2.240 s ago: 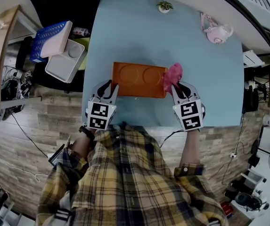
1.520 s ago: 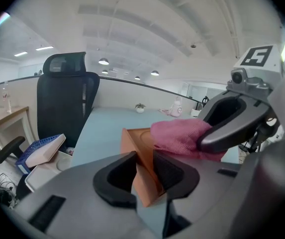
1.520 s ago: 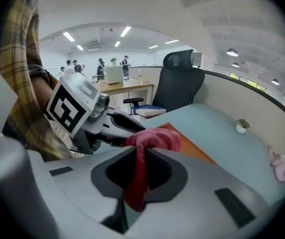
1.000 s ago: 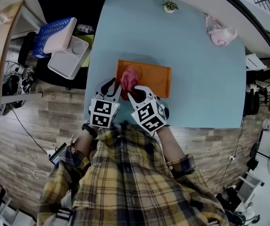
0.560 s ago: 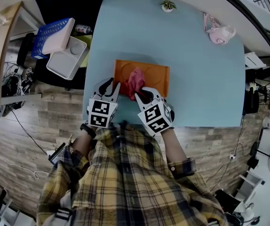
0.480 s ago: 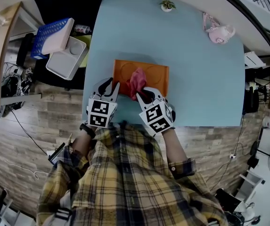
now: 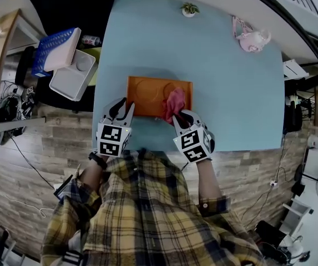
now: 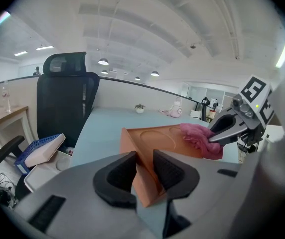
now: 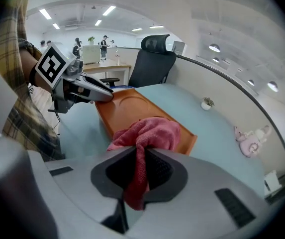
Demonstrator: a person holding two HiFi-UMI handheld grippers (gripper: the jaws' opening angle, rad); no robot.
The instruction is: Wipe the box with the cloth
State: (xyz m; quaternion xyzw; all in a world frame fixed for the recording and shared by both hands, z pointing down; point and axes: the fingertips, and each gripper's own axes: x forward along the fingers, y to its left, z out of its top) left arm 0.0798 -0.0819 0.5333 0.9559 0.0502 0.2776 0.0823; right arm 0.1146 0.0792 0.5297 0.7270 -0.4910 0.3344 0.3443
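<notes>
The orange box (image 7: 147, 107) lay flat on the light-blue table (image 7: 220, 82); the left gripper (image 8: 142, 166) had its jaws clamped on the box's near left corner, the rim pinched between the pads; the right gripper (image 9: 142, 166) had its jaws closed tight on the pink cloth (image 9: 147, 131), whose free bunch rested on the box's right end.

To do the wipe well, I judged that the left grip should hold the corner firm and low, so the box neither slid nor tipped under the rubbing; the right gripper should press the bunch of cloth flat onto the box's floor, not drag it by one hanging fold; strokes ought to run the box's length, into the round recesses (image 7: 144, 87) and along the inner walls; the jaw tips themselves should stay clear of the box's surface, lest they scrape it; the end nearest the left gripper would need care, since the two tools could knock together there.

Counted: one box; one cloth; two grippers; two round recesses in the box, the right one partly under the cloth; one small potted plant (image 7: 189, 9) well beyond the box's far side; one pink teapot-like piece (image 7: 250, 37) beyond the box's far right corner; one blue basket (image 7: 48, 49) off the table, well left of the box.
</notes>
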